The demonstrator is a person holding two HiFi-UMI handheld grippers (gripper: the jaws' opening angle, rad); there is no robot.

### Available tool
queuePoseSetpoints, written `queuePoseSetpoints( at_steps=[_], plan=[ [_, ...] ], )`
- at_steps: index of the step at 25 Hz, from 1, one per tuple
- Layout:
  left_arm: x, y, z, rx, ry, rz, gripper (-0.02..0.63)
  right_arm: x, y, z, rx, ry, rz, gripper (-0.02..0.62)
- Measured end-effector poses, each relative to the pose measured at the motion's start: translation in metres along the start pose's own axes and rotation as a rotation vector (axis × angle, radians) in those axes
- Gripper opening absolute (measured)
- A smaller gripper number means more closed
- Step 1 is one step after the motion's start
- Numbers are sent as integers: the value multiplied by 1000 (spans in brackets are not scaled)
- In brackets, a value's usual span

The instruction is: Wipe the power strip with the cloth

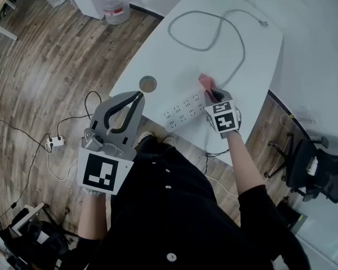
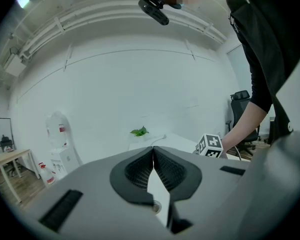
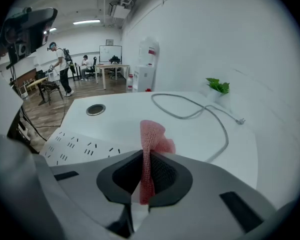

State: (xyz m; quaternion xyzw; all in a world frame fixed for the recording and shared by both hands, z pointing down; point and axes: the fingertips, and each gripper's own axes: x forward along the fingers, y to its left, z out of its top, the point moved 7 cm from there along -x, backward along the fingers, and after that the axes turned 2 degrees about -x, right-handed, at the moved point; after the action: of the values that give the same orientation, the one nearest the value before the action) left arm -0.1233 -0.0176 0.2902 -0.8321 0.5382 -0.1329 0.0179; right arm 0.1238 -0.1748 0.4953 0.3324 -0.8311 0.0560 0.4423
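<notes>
Cloth [image 3: 151,136] is pinched in the right hand-held gripper [image 3: 146,166], whose jaws clamp its pink fold. Power strip [image 1: 183,111] lies on the worktop [image 1: 236,16] just left of it, lengthwise toward the left (its sockets show only in the right gripper view). Left hand-held gripper [image 1: 136,97], closed and empty, hangs farther off.

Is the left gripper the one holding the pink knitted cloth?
No, the left gripper is shut with nothing between its jaws; the pink knitted cloth is pinched in the right gripper.
</notes>
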Motion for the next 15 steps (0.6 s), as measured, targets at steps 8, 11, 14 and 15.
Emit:
queuePoseSetpoints(
  at_steps=[8, 11, 14, 15],
  plan=[
    [0, 3, -2, -2, 3, 4, 15, 3, 5, 1, 21, 3, 16, 48],
    [1, 3, -2, -2, 5, 1, 15, 3, 8, 2, 21, 0, 23, 48],
    [1, 1, -2, -5, 4, 2, 15, 1, 14, 0, 15, -5, 34, 48],
    [1, 1, -2, -5, 5, 2, 15, 0, 16, 0, 12, -6, 38, 48]
  ],
)
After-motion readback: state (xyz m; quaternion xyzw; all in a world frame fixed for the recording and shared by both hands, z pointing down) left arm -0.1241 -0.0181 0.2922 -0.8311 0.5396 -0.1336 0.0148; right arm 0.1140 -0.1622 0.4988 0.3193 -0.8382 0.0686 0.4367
